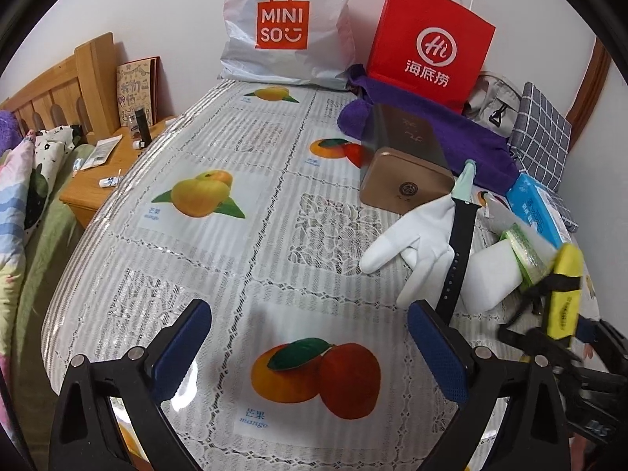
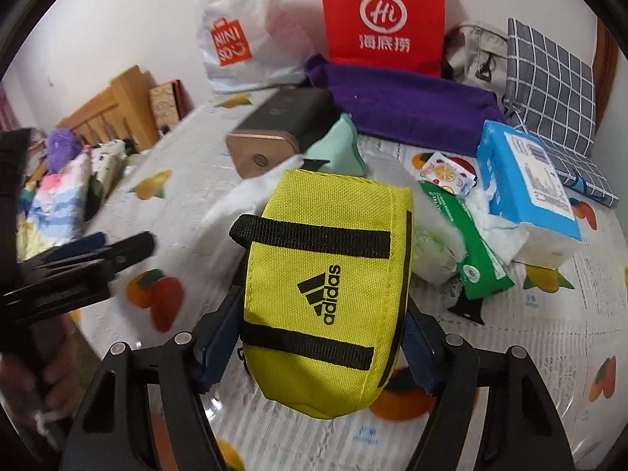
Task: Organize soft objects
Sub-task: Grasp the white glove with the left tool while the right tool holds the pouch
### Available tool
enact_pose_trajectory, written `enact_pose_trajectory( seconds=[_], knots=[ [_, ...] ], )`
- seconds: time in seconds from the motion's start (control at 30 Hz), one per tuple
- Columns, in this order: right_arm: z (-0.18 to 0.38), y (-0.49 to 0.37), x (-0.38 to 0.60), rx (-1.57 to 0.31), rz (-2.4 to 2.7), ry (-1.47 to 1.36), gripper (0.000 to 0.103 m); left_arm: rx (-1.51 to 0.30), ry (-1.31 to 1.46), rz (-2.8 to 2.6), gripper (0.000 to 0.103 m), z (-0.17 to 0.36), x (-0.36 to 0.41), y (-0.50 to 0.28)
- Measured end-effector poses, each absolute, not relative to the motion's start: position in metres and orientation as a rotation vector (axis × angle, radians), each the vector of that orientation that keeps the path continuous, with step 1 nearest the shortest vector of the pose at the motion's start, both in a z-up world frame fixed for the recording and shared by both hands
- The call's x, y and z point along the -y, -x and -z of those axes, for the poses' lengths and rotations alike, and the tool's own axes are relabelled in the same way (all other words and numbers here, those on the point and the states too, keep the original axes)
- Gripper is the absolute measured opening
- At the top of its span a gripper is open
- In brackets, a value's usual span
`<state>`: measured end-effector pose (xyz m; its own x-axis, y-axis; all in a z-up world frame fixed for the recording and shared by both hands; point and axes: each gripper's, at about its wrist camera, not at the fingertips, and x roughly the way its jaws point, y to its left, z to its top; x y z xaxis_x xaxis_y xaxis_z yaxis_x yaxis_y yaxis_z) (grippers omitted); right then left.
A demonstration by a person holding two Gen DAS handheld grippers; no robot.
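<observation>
right wrist view shows your right gripper (image 2: 322, 337) clamped on the yellow pouch (image 2: 325, 294), long axis pointing away; your left gripper (image 1: 310, 349), jaws apart and empty, waits to its left.

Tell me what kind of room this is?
Probably a bedroom at home: a wooden bed frame with bedding beside the table, and shopping bags against the wall.

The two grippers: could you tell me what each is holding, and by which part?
The right gripper clamps the yellow fabric Adidas pouch across its lower sides. The left gripper is open and holds nothing.
</observation>
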<state>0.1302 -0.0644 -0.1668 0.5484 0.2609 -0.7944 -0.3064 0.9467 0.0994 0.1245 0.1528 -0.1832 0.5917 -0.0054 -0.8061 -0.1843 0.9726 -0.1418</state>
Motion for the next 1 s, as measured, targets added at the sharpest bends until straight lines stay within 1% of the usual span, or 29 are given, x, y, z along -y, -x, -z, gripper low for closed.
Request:
enact_pose_trajectory(
  seconds=[0.27, 0.37, 0.53, 0.63, 0.7, 0.77, 0.87, 0.97, 1.0],
  knots=[
    [0.145, -0.119, 0.113, -0.865, -0.284, 0.047, 0.073, -0.923, 0.203, -0.039, 0.1, 0.181, -0.13, -0.131],
    [0.144, -0.117, 0.133, -0.857, -0.261, 0.035, 0.073, -0.922, 0.229, -0.02, 0.095, 0.182, -0.123, -0.143],
    [0.145, -0.12, 0.169, -0.85, -0.208, 0.019, 0.073, -0.916, 0.221, -0.016, 0.095, 0.182, -0.112, -0.165],
    [0.152, -0.126, 0.189, -0.861, -0.163, 0.019, 0.073, -0.918, 0.177, -0.02, 0.094, 0.184, -0.101, -0.179],
    [0.159, -0.131, 0.201, -0.88, -0.143, 0.017, 0.073, -0.931, 0.157, -0.028, 0.084, 0.188, -0.097, -0.193],
    [0.167, -0.138, 0.211, -0.904, -0.124, 0.008, 0.073, -0.955, 0.173, -0.021, 0.081, 0.193, -0.094, -0.205],
    [0.18, -0.148, 0.225, -0.944, -0.106, -0.01, 0.073, -0.984, 0.181, 0.009, 0.08, 0.202, -0.089, -0.218],
    [0.194, -0.155, 0.23, -0.976, -0.105, -0.015, 0.073, -1.038, 0.139, 0.065, 0.08, 0.215, -0.073, -0.228],
    [0.199, -0.157, 0.231, -0.99, -0.107, -0.017, 0.073, -1.028, 0.103, 0.056, 0.08, 0.218, -0.067, -0.229]
  ],
)
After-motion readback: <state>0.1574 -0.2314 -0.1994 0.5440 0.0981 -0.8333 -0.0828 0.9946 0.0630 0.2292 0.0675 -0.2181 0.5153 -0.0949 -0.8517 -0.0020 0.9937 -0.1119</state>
